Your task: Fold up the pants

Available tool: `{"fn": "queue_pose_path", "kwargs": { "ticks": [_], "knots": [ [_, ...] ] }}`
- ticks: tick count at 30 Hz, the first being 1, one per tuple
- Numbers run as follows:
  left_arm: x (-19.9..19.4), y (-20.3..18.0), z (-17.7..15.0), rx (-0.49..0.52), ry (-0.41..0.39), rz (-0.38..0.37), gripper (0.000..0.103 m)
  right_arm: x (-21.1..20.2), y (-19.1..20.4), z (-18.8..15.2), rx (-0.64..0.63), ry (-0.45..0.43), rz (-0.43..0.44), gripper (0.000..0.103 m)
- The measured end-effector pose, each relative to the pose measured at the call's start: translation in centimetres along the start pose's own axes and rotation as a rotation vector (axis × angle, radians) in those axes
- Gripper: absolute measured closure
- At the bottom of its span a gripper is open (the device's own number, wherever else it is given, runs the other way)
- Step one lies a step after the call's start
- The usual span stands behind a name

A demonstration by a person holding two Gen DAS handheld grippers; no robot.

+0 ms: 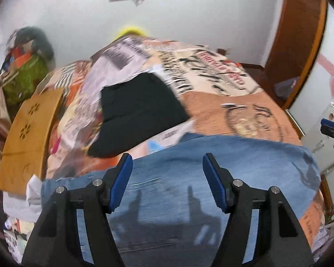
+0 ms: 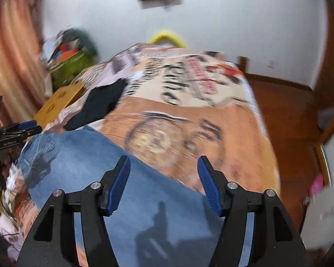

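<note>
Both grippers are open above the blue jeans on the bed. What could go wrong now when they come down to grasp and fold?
1. The left gripper and right gripper hang open over the flat middle of the jeans, not an edge; a pinch there may also catch the printed bedspread.
2. The black garment lies close behind the jeans, so a fold away from the person could land on it or drag it.
</note>
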State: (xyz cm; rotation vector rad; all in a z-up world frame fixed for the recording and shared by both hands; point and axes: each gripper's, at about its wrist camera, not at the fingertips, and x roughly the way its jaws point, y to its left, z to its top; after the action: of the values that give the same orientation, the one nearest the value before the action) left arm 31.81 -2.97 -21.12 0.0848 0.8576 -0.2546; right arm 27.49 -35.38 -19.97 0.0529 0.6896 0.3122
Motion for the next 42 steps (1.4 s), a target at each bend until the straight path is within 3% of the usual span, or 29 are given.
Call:
{"fn": "queue_pose_path", "kwargs": {
  "ticks": [9, 19, 27, 35, 42],
  "knots": [
    [1.3, -12.2, 1.3, 0.151, 0.024, -0.137, 0.038, -6.7, -7.6, -8.1, 0.278, -0.049, -0.114, 0.040],
    [5.8, -24.3, -1.5, 0.335, 0.171, -0.242, 0.038, -6.8, -12.8, -18.2, 0.583, 0.043, -0.113, 0.040],
    [9.0, -27.6, -4.4, 0.385, 0.291, -0.233, 0.038, -3.9, -16.0, -20.9, 0.757, 0.066, -0.029, 0.040],
    [9.8, -28.7, -5.3, 0.439, 0.302, -0.185, 0.030, -1.4, -18.6, -22.9, 0.928, 0.047, 0.067, 0.040],
    [10.5, -29.0, -5.4, 0.442, 0.304, -0.175, 0.027, -0.3, -19.3, -22.4, 0.926, 0.012, 0.083, 0.038]
  ]
}}
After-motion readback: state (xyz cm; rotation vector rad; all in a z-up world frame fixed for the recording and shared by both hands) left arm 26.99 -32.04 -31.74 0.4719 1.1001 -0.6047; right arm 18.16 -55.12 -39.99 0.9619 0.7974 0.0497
